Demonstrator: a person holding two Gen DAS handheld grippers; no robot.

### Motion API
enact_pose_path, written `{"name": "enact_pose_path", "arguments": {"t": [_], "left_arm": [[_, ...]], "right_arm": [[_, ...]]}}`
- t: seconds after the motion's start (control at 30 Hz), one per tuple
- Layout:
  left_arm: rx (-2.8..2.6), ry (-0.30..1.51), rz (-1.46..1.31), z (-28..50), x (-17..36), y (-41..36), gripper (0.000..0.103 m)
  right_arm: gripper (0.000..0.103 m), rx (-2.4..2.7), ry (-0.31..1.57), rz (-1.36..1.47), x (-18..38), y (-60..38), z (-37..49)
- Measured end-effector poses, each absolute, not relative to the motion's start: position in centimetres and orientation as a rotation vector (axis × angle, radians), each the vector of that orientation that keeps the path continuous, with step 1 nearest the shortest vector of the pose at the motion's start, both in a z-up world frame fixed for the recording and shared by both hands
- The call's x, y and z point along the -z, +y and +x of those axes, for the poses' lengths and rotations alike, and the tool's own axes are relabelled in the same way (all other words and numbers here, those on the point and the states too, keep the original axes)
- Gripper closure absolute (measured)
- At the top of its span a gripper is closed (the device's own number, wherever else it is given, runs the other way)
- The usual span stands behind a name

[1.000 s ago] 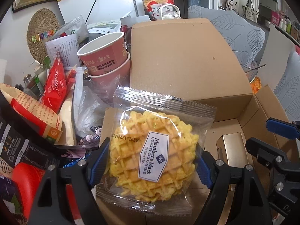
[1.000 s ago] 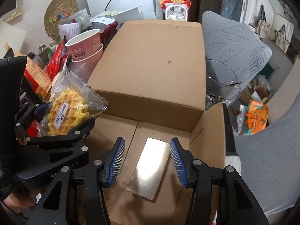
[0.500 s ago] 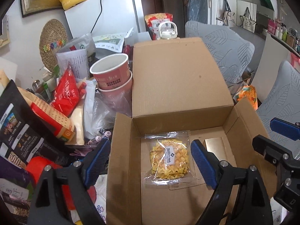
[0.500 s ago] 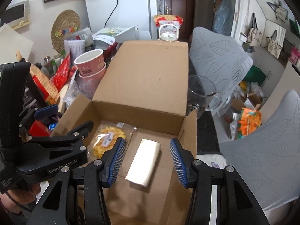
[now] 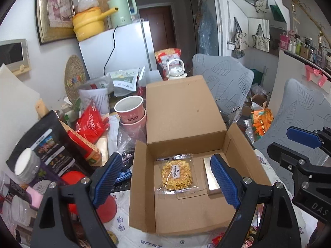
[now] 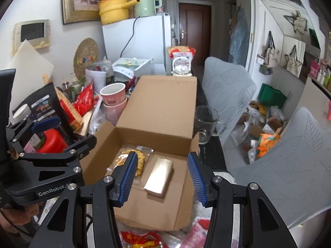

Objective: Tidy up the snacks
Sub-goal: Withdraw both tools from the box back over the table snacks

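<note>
**2 snacks in the box, both grippers empty**

From my left gripper [image 5: 165,177] I look down into the open cardboard box [image 5: 142,186]. Its jaws stand wide with nothing between the pads; they have just been opening. The waffle packet [image 5: 176,173] lies flat on the box floor, toward the left side. Just beside it, to the right, rests the gold foil packet [image 6: 159,174], not touching the waffle as far as I can tell. My right gripper [image 6: 163,177] hangs above the box, jaws moderately apart and empty. Cups and snack bags crowd the table left of the box.
</note>
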State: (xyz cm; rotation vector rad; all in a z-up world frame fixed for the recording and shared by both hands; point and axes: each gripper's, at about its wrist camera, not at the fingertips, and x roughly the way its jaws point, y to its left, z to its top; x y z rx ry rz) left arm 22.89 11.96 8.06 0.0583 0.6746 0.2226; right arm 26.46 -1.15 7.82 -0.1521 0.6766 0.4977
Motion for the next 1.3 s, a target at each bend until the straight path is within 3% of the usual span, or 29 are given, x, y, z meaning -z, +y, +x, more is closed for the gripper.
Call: {"name": "enact_pose_path", "arguments": {"t": [0.6, 1.3], "left_arm": [[-0.114, 0.588, 0.081, 11.9, -9.6, 7.4, 0.015], [0.057, 0.65, 0.067, 2.9, -4.2, 3.9, 0.015]], "right_arm": [[0.053, -0.469, 0.534, -0.138, -9.7, -6.8, 15.8], [0.052, -0.456, 0.587, -0.107, -3.2, -10.8, 5.7]]}}
